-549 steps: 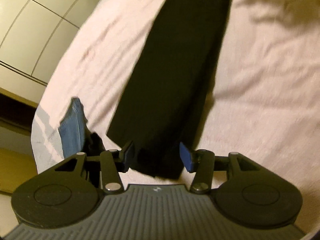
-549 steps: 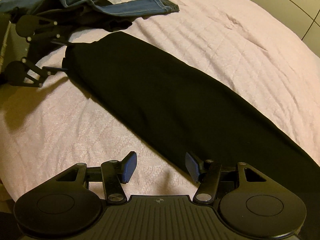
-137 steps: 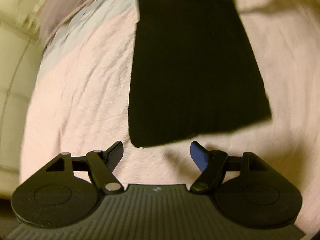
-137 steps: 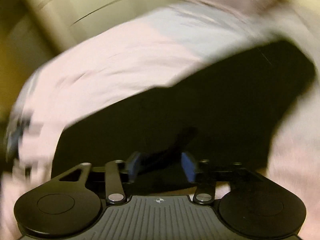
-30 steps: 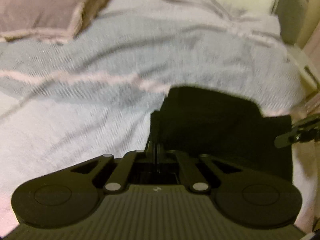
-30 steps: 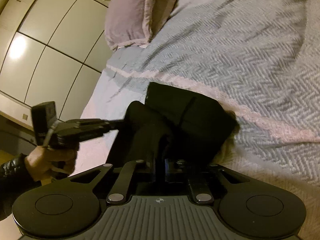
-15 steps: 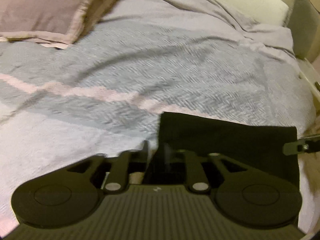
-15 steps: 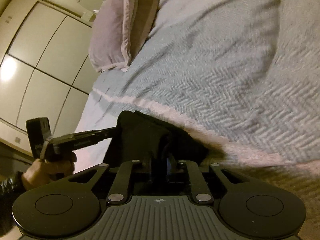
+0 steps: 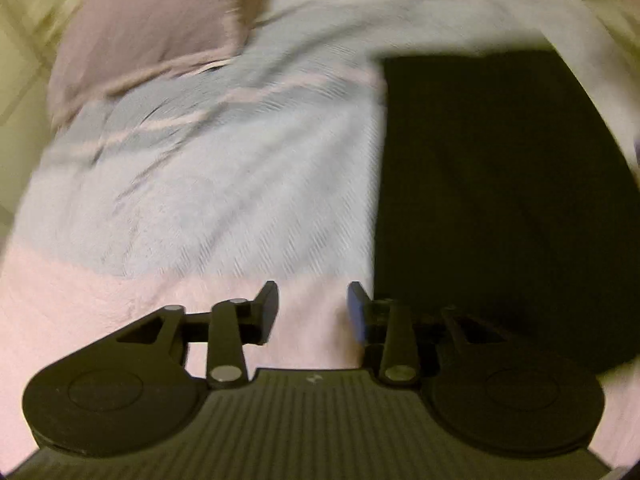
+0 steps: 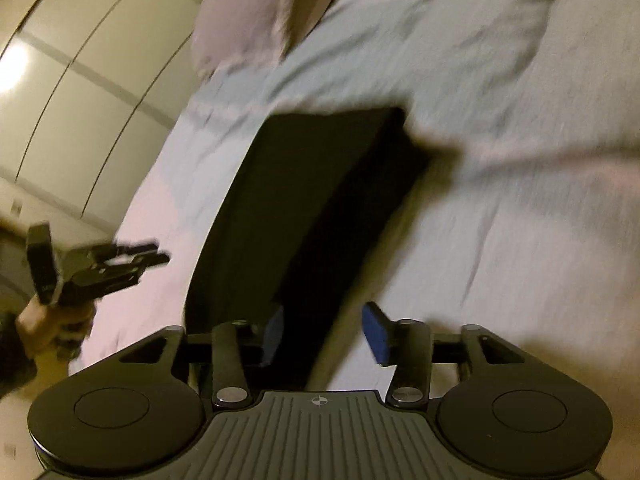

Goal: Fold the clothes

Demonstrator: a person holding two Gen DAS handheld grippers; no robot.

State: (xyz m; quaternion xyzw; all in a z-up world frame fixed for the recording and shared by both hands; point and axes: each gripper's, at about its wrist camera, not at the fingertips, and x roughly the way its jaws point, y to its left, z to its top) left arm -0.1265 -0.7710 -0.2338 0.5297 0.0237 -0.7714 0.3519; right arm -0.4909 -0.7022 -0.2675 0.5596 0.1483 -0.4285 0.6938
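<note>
Lying flat on the bedspread (image 9: 208, 184), the black garment (image 10: 312, 200) forms a compact, straight-edged rectangle, consistent with a finished fold. Left gripper (image 9: 312, 312): jaws apart, empty, garment just right of them. Right gripper (image 10: 324, 334): jaws apart, garment's near edge between them, ungripped.

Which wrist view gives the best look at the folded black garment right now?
The right wrist view: the folded black garment lies nearly whole on the bedspread, its stacked edge visible. In the left wrist view it is cut by the frame's right side, a flat dark patch.
</note>
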